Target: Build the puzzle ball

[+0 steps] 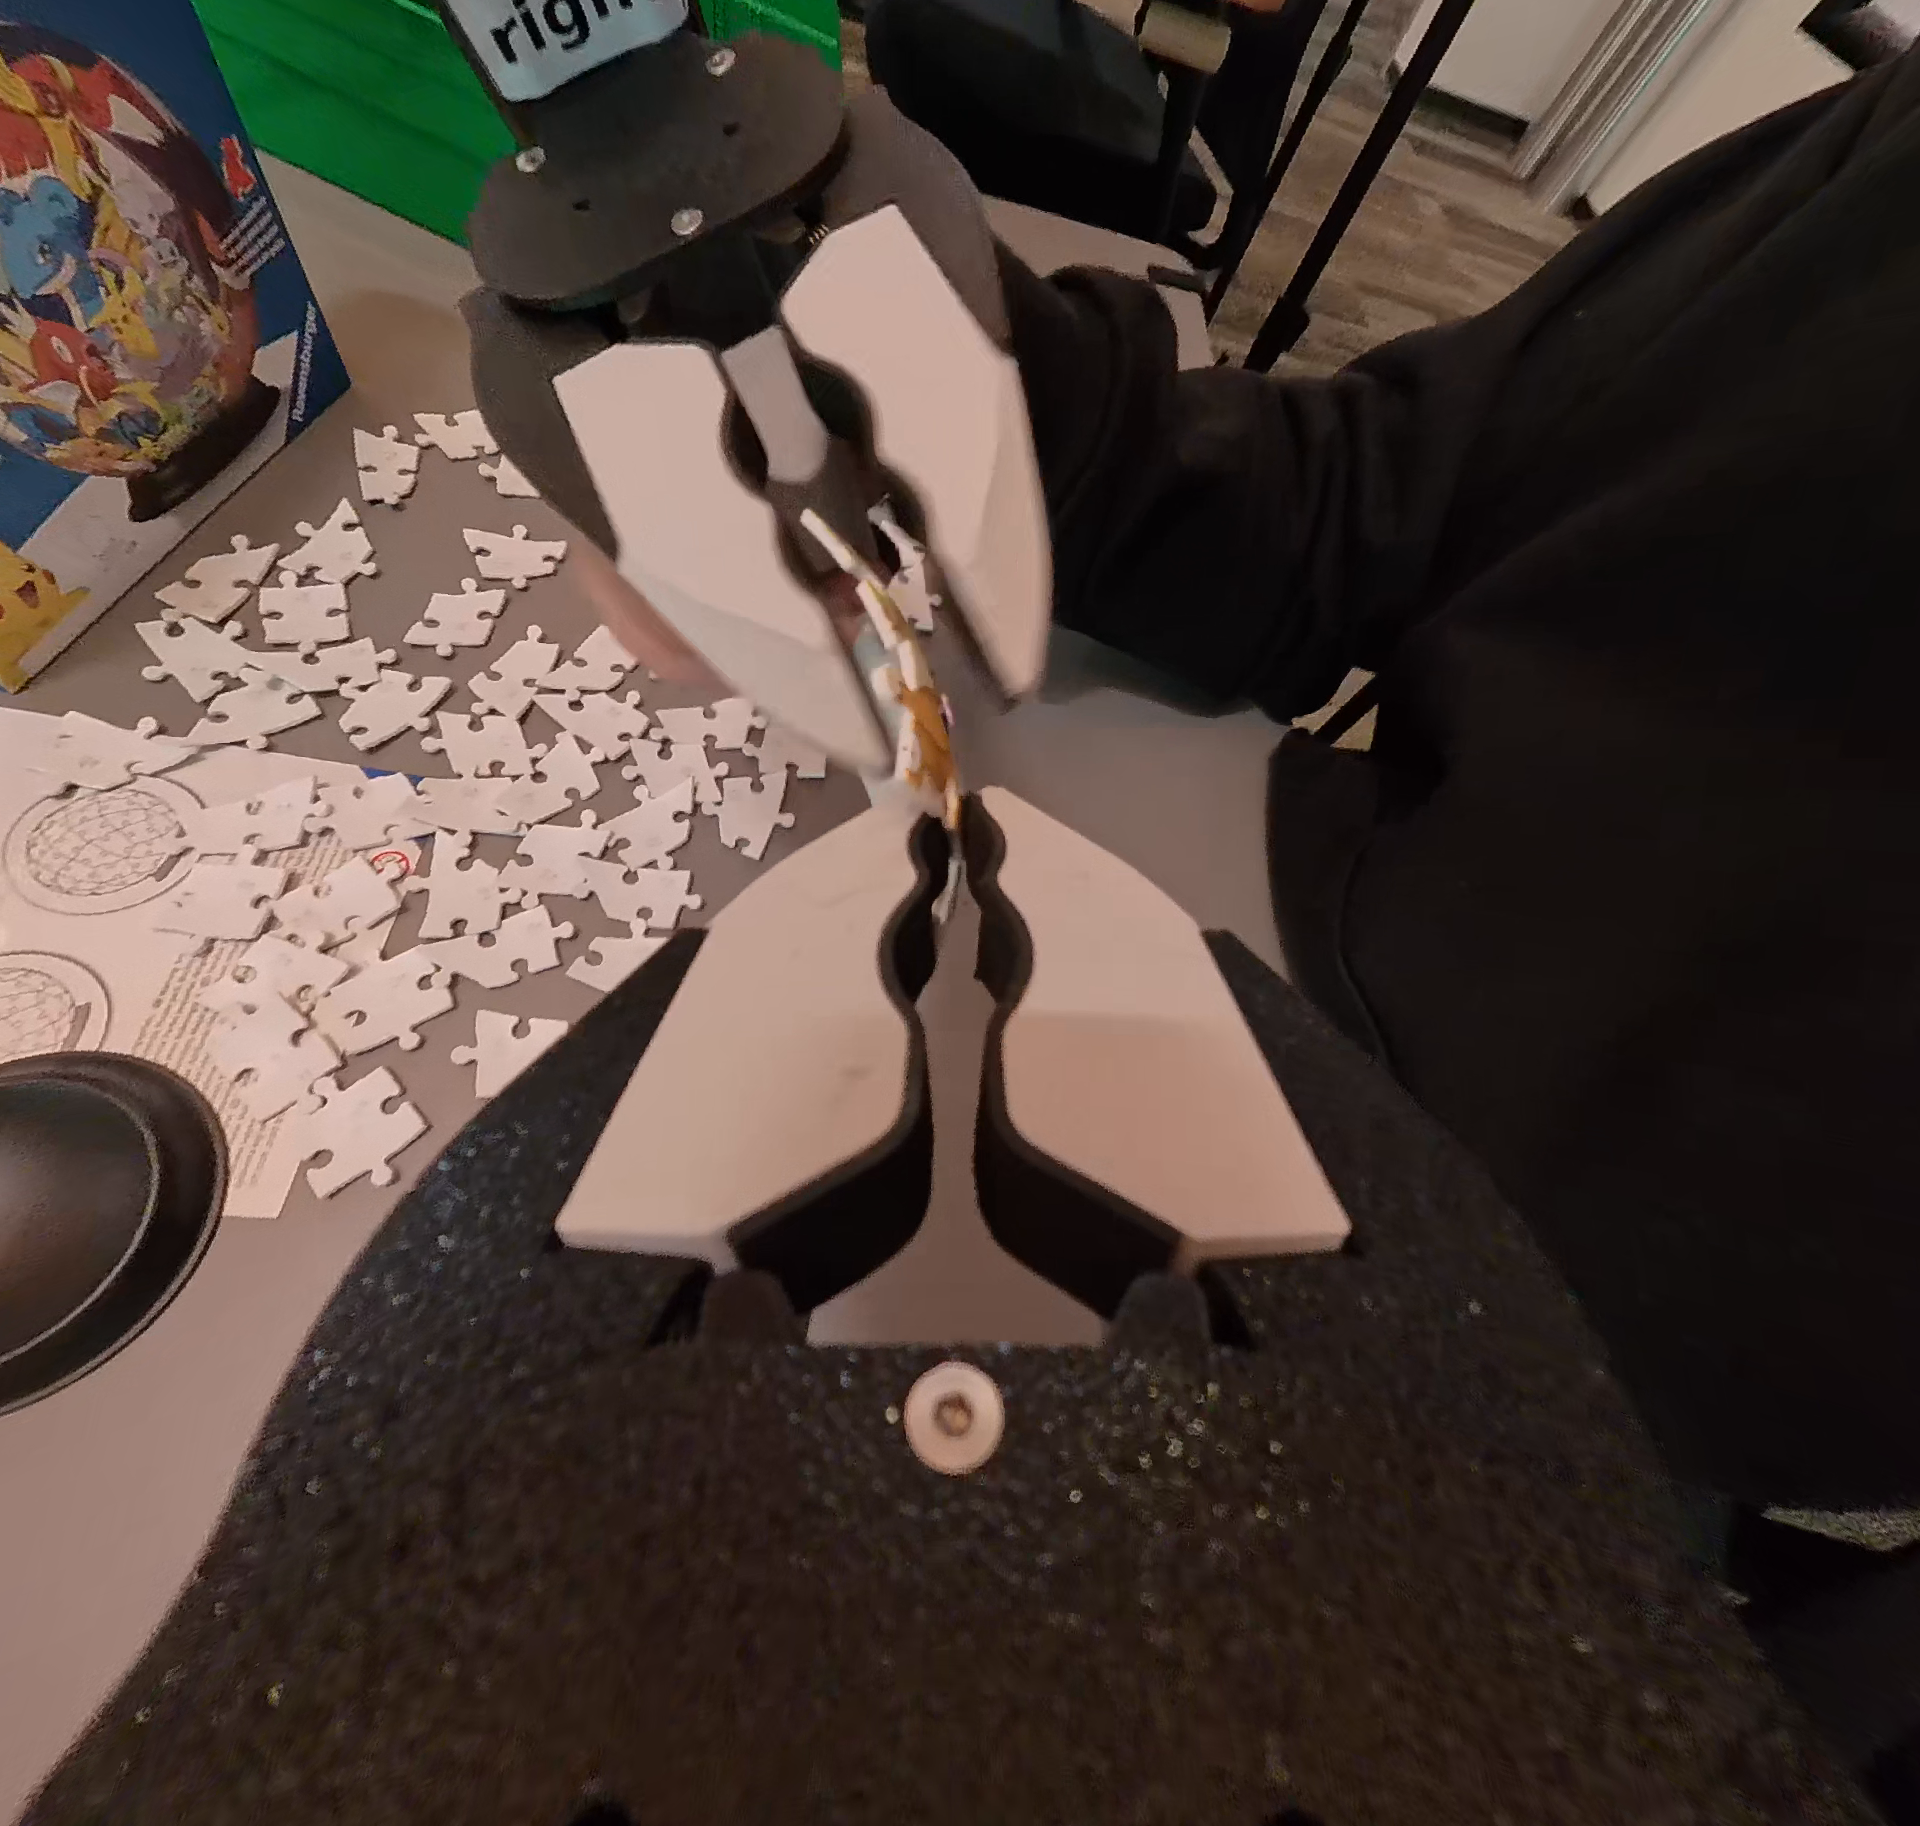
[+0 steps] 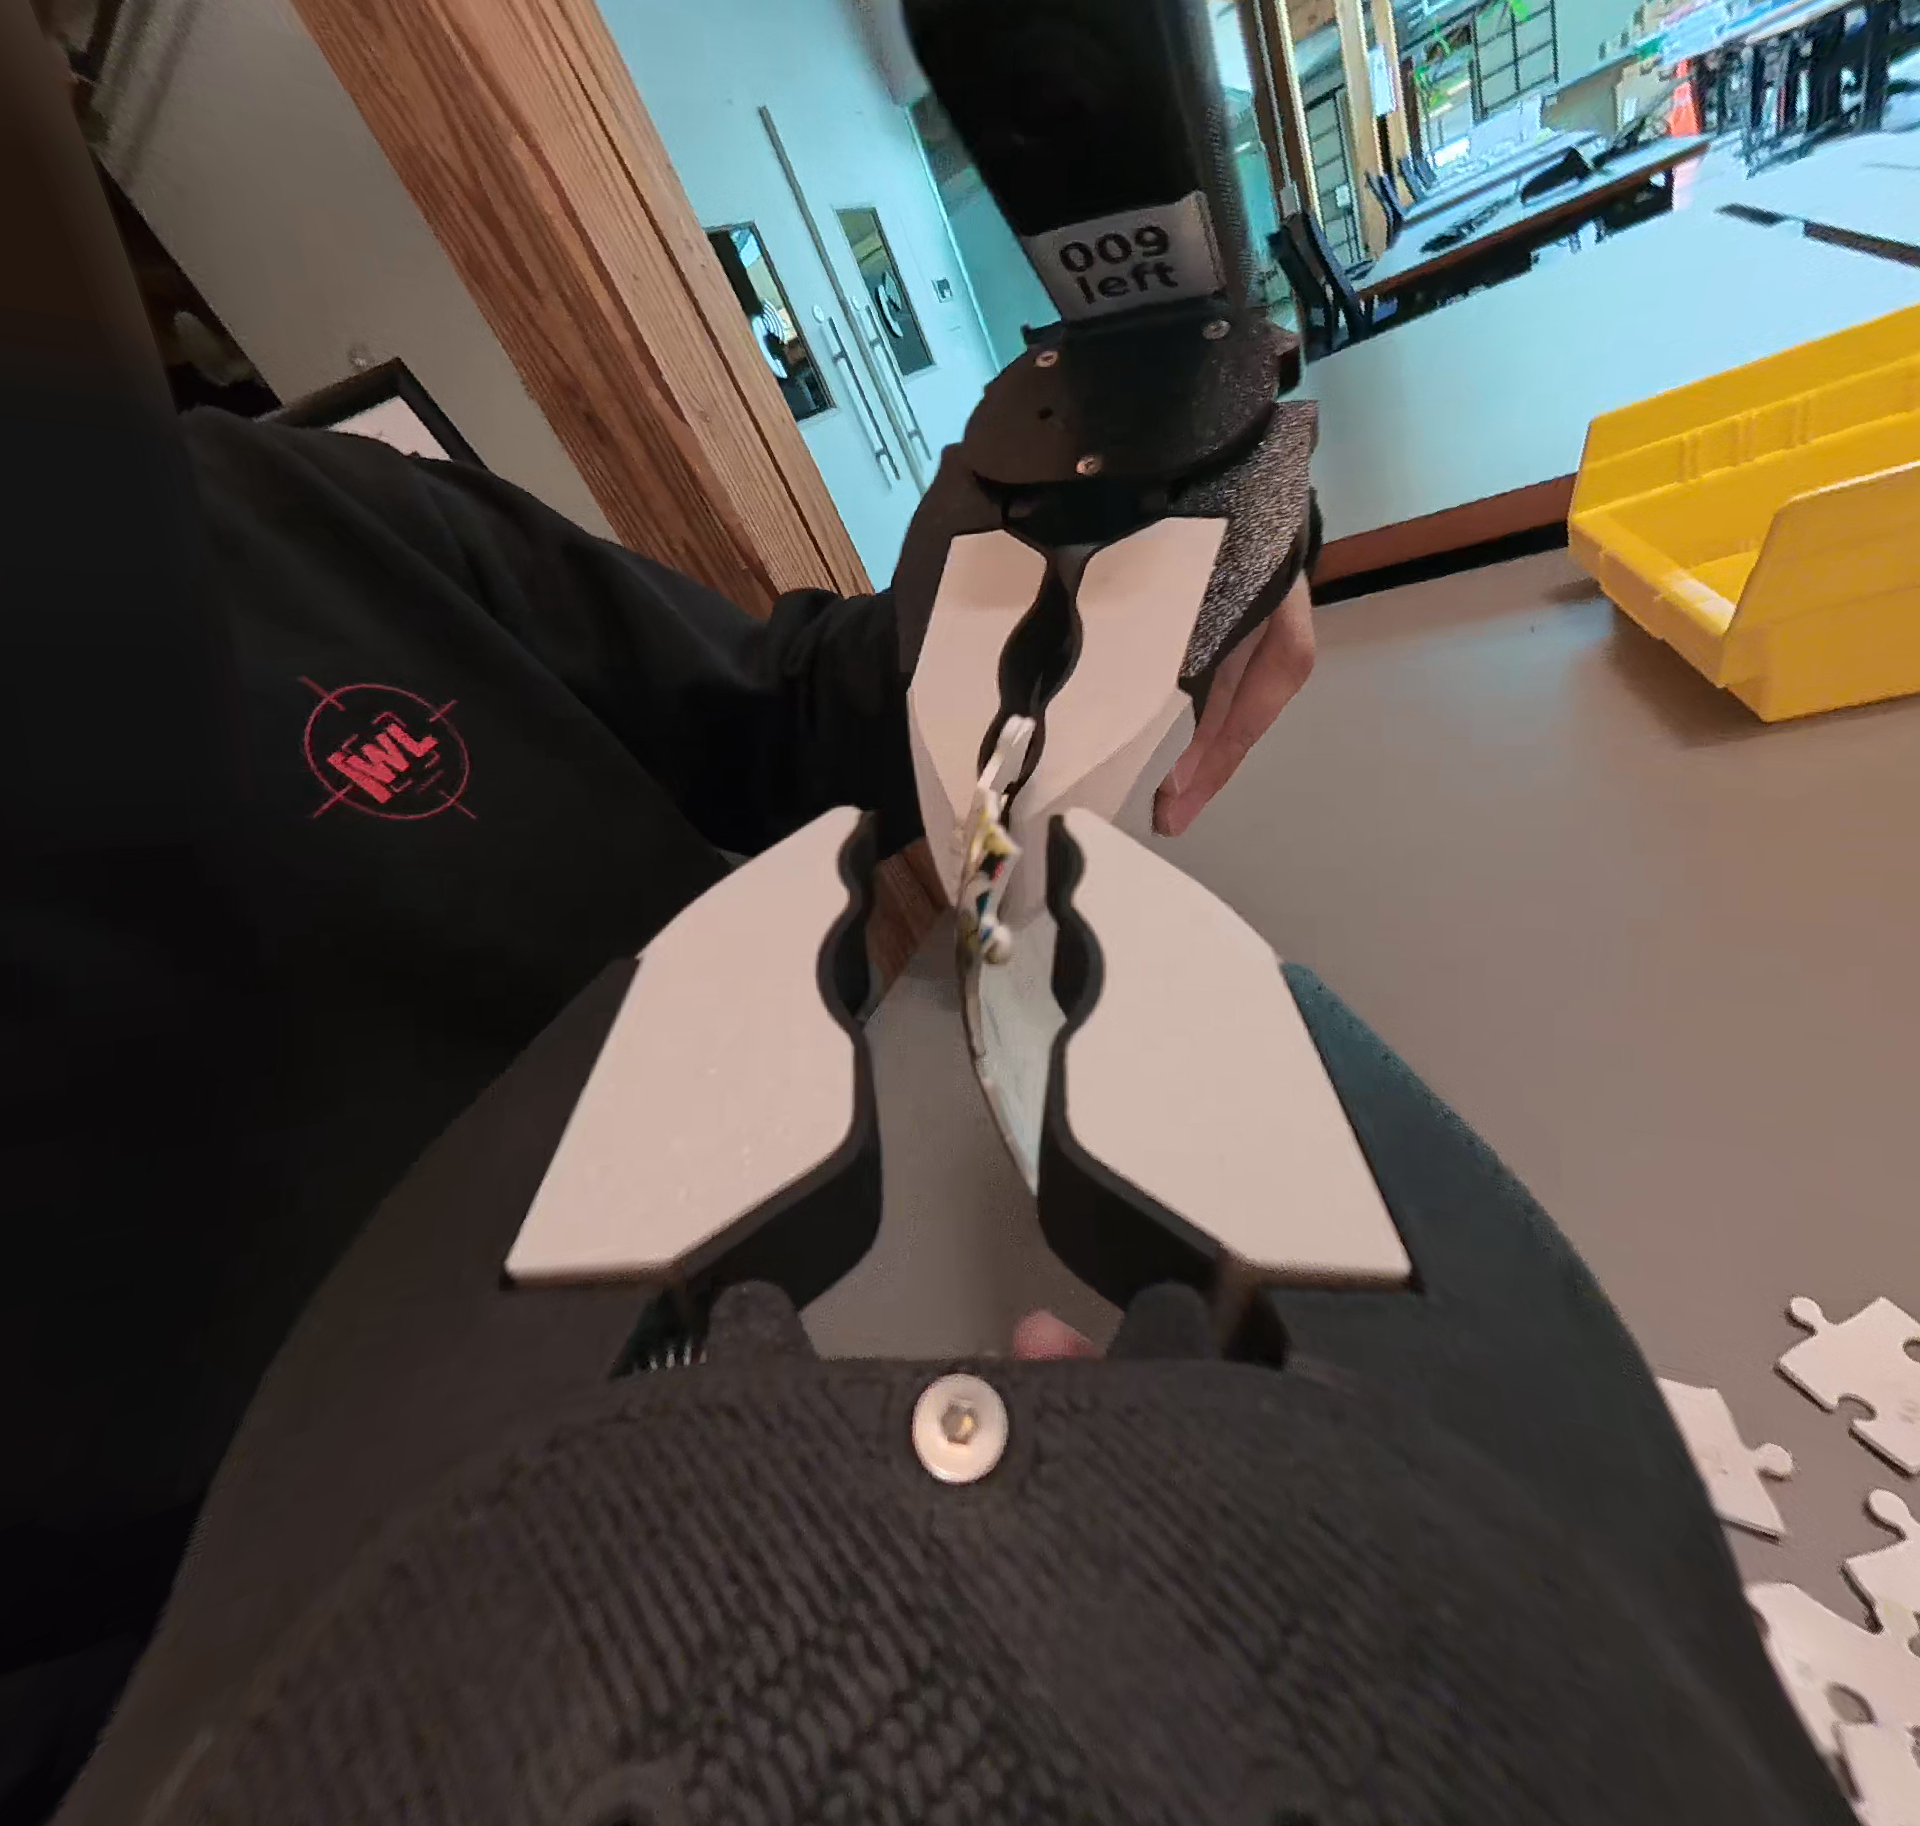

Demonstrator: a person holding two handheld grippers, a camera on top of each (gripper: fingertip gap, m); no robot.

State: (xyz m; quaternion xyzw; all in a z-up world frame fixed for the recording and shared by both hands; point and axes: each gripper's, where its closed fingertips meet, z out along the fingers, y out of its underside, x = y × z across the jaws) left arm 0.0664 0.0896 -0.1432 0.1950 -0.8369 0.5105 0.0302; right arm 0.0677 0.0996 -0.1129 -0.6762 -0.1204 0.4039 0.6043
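Two hand-held grippers meet tip to tip above a grey table (image 1: 1122, 768), each near a curved strip of joined puzzle pieces (image 1: 920, 727).

In the left wrist view, the left gripper (image 1: 961, 815) fills the lower frame, its white fingers (image 1: 800, 1038) drawn almost together and pinching the lower edge of the strip. The right gripper (image 1: 925, 727) comes down from above, held by a hand in a black sleeve (image 1: 1299, 529), with the strip running up between its fingers.

In the right wrist view, the right gripper (image 2: 961, 826) has a clear gap between its fingertips; a curved white piece (image 2: 1013, 1049) lies against the inner face of one finger — whether it is truly clamped I cannot tell. The left gripper (image 2: 987, 841) points down from above, its fingers nearly closed on the strip's colourful edge (image 2: 987, 841), a bare hand (image 2: 1242, 706) behind it.

On the table to the left lie many loose white puzzle pieces (image 1: 468, 810), face down, some on a printed instruction sheet (image 1: 94, 841). Behind them stands the blue puzzle box (image 1: 135, 322) and a green bin (image 1: 343, 51). A black round stand (image 1: 94, 1215) sits at the near left edge. A yellow bin (image 2: 1756, 550) rests on the table farther off.
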